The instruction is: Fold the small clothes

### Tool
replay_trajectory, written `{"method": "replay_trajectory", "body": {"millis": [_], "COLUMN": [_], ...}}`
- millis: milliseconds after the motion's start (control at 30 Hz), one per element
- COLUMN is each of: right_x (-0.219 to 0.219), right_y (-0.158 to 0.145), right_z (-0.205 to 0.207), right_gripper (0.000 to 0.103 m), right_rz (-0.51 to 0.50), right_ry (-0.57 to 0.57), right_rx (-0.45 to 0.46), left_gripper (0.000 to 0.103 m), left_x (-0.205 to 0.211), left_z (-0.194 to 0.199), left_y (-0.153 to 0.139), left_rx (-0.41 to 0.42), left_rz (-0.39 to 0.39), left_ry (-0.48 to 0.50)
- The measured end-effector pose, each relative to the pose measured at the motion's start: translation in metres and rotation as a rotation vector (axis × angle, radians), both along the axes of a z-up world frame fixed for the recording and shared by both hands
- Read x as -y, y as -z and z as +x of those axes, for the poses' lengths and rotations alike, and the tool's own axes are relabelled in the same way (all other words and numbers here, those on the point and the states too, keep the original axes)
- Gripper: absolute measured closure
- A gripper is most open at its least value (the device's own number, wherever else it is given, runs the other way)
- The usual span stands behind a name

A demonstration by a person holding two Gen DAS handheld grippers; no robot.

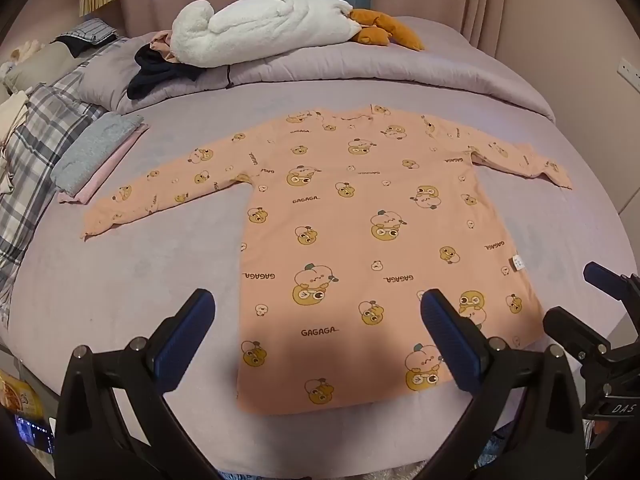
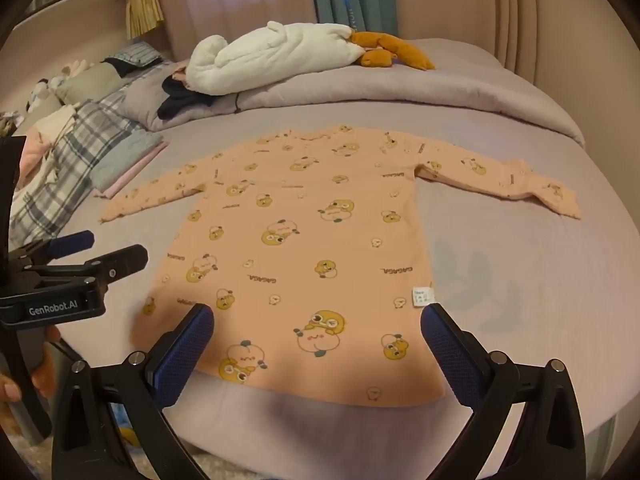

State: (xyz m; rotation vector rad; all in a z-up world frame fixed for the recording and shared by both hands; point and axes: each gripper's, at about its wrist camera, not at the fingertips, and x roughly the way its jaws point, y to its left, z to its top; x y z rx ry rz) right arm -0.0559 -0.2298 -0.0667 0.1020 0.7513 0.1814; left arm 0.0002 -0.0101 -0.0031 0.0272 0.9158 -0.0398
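A small peach long-sleeved shirt [image 1: 360, 232] with cartoon duck prints lies flat on the lilac bed, both sleeves spread out sideways; it also shows in the right wrist view [image 2: 312, 248]. My left gripper [image 1: 318, 320] is open and empty, held above the shirt's hem. My right gripper [image 2: 316, 332] is open and empty, also above the hem, nearer the right side. The right gripper shows at the right edge of the left wrist view [image 1: 592, 300]. The left gripper shows at the left of the right wrist view [image 2: 100, 252].
A folded stack of grey and pink clothes [image 1: 96, 156] lies left of the shirt. A plaid blanket [image 1: 36, 152] lies along the left. A white plush toy [image 1: 264, 24] and a rolled quilt [image 1: 360, 68] lie at the back. The bed edge [image 1: 320, 440] is near me.
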Motion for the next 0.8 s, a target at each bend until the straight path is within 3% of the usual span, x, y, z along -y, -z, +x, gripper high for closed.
{"method": "replay_trajectory", "body": {"millis": [800], "right_x": [-0.0034], "right_y": [0.0011], "right_z": [0.0001], "right_gripper": [0.001], "right_rz": [-0.008], "right_ry": [0.001], "right_rx": [-0.007], "left_gripper": [0.0], "left_x": [-0.0004], "left_z": [-0.0003], "left_y": [0.0021], "left_rx": [-0.015], "left_rz": [-0.003], "left_ry": [0.004]}}
